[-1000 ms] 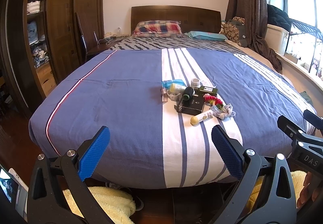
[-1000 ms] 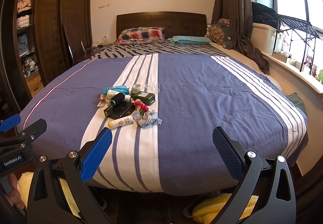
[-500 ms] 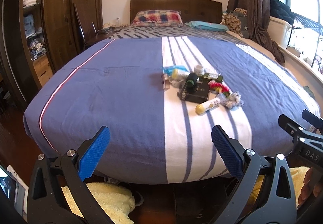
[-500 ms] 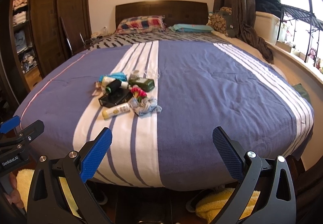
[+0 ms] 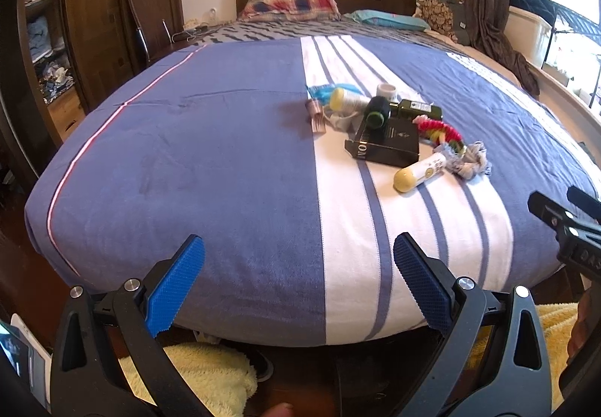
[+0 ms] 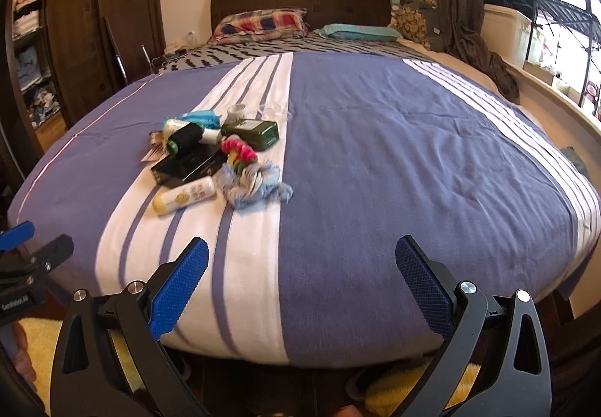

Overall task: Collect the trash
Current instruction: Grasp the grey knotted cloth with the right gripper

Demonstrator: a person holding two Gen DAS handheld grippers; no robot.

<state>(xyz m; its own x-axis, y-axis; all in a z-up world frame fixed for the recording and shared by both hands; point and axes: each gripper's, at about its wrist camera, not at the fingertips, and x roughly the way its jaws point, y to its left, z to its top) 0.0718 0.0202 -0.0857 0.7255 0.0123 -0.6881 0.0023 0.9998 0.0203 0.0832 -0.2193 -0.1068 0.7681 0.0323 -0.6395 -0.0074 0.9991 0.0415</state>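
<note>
We have come closer to the bed [image 5: 225, 139]; the trash pile [image 6: 218, 157] looks bigger now, on the white stripe. Our left gripper [image 5: 298, 270] and right gripper [image 6: 302, 270] hang wide apart, empty, maybe ready to grab

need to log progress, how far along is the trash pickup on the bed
Done: nothing visibly collected. The pile, including the cream tube, black box and green bottle, lies on the bed. In hand: nothing; left gripper and right gripper are open and empty at the bed's foot. Left: everything.
</note>
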